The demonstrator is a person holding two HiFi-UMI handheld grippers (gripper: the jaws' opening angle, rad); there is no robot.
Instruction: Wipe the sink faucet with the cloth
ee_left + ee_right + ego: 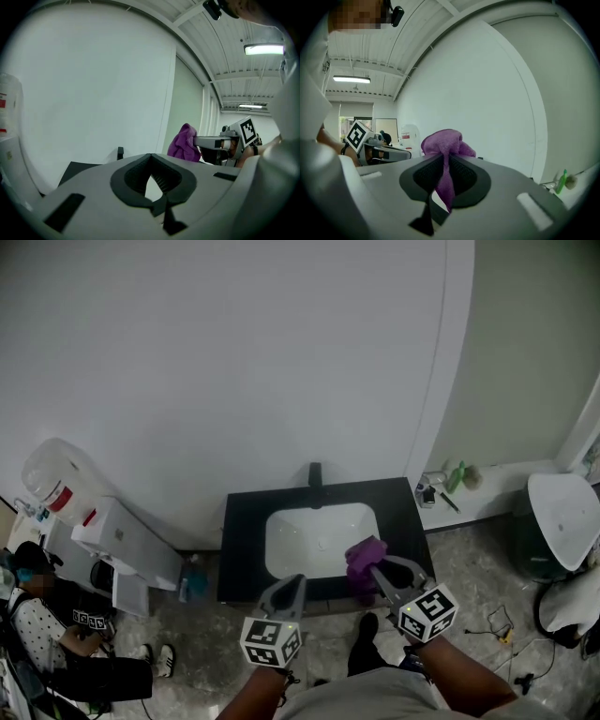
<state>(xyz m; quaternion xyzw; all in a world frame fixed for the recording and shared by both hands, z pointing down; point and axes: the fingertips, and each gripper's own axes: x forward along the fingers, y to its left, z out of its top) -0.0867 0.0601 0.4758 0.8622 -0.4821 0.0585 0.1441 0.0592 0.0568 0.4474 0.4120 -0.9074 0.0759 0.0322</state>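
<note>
From where I stand, the right gripper (377,570) is clamped on a soft purple terry cloth (362,555). It pinches 1 fold, so most of the cloth bunches past the jaws, over the front right rim of the white sink basin (309,540) set in the black bench (242,521). The left gripper (291,585) hangs beside it, its 2 jaws together on nothing. The short black faucet (315,473) stands at the back, well apart from the cloth. The cloth looks light and floppy, and I'd judge a deep bite on the fold safest, because rubbing could tug it loose.
</note>
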